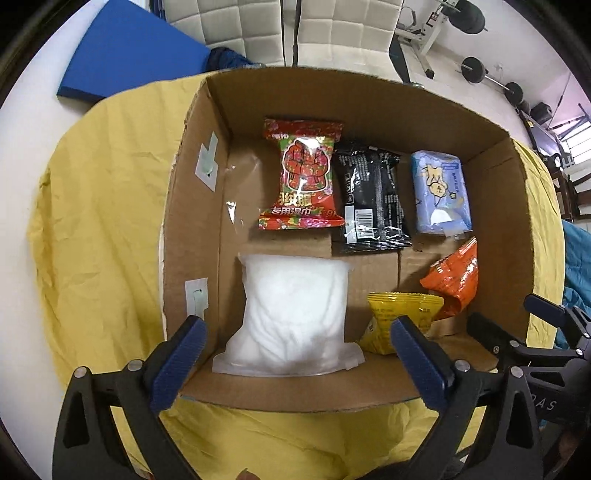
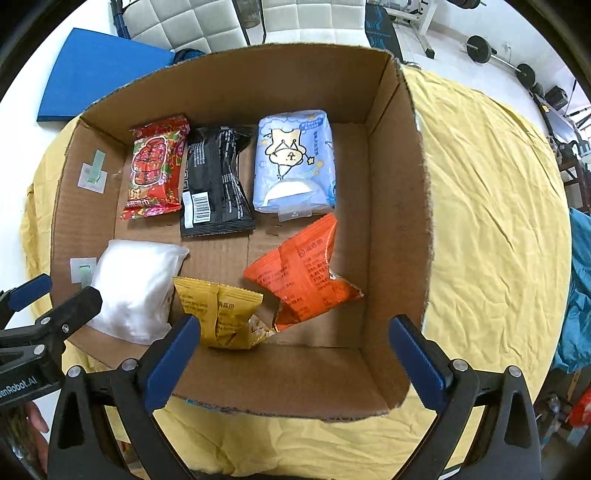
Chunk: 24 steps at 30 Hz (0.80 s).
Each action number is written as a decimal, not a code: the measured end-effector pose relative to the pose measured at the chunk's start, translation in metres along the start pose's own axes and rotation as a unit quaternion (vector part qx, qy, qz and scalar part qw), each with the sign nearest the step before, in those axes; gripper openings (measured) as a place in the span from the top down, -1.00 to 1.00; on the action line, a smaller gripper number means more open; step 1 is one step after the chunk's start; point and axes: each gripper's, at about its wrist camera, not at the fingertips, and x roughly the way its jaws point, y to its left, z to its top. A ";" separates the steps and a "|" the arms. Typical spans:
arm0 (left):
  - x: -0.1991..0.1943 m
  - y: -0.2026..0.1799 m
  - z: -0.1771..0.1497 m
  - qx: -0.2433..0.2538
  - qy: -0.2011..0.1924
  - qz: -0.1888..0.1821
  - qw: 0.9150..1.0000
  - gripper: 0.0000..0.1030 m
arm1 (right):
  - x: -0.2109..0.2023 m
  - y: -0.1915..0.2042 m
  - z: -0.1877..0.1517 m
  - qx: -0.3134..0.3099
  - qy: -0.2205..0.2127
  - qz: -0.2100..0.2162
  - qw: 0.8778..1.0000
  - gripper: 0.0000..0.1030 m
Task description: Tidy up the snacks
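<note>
An open cardboard box (image 1: 192,206) (image 2: 399,206) sits on a yellow cloth. Along its far side lie a red floral packet (image 1: 301,177) (image 2: 157,168), a black packet (image 1: 369,199) (image 2: 216,184) and a light blue packet (image 1: 439,192) (image 2: 295,162). Nearer lie a white pouch (image 1: 291,314) (image 2: 136,288), a yellow packet (image 1: 399,314) (image 2: 218,314) and an orange packet (image 1: 456,280) (image 2: 303,273). My left gripper (image 1: 295,358) hovers open over the white pouch. My right gripper (image 2: 295,354) stands open above the box's near right corner, holding nothing.
The yellow cloth (image 2: 487,206) covers a round white table (image 1: 33,122). A blue pad (image 1: 129,51) (image 2: 99,70) lies at the table's far left. White padded chairs (image 1: 277,29) stand behind the box. Barbell weights (image 1: 476,68) lie on the floor at the back right.
</note>
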 end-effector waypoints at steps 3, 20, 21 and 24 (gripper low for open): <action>-0.004 -0.004 -0.006 0.003 -0.015 0.002 1.000 -0.99 | -0.009 -0.002 -0.006 -0.003 -0.006 0.001 1.000 -1.00; -0.136 -0.036 -0.058 0.026 -0.162 0.021 0.986 -0.99 | -0.157 -0.032 -0.066 0.007 -0.121 0.046 0.992 -1.00; -0.144 -0.038 -0.061 0.025 -0.169 0.020 0.985 -0.99 | -0.169 -0.032 -0.073 0.003 -0.129 0.049 0.990 -1.00; -0.166 -0.042 -0.073 0.022 -0.186 0.018 0.982 -0.99 | -0.197 -0.032 -0.088 -0.004 -0.152 0.047 0.987 -1.00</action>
